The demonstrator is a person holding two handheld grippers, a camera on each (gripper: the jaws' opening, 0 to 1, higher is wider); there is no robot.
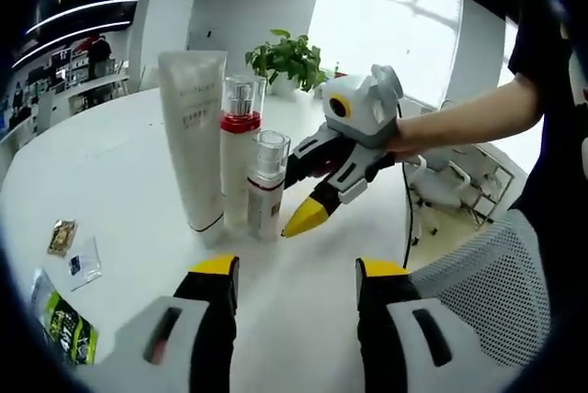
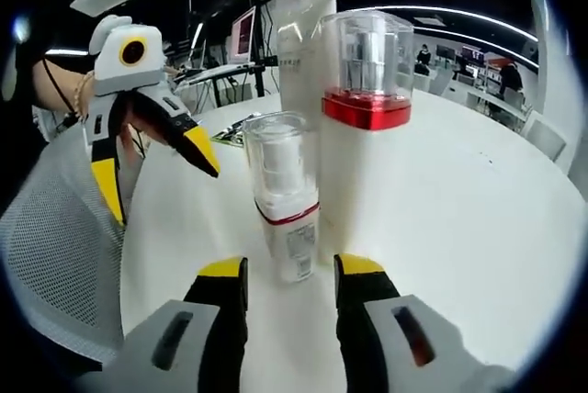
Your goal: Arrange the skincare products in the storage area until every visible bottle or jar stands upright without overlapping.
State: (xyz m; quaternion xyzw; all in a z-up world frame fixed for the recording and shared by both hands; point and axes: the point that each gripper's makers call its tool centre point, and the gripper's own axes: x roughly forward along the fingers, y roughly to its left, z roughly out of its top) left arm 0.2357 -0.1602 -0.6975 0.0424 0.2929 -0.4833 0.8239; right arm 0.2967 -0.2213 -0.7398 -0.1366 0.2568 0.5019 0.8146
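Bottles stand upright in a tight row: white tube [image 1: 195,136], red-banded pump bottle [image 1: 241,150], small spray bottle [image 2: 285,198]. Right gripper [image 2: 280,283] sits spread just short of the small one, probably to separate it; left gripper [image 1: 294,269] waits well back, spread and empty.

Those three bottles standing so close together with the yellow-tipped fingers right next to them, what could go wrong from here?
1. The right gripper sits open right at the small pump bottle; a careless nudge could tip it, I think.
2. The small pump bottle, the red-collared bottle and the tall white tube stand tightly grouped, so one falling might topple its neighbours.
3. The group stands not far from the white table's edge, so a knocked bottle could perhaps roll off.
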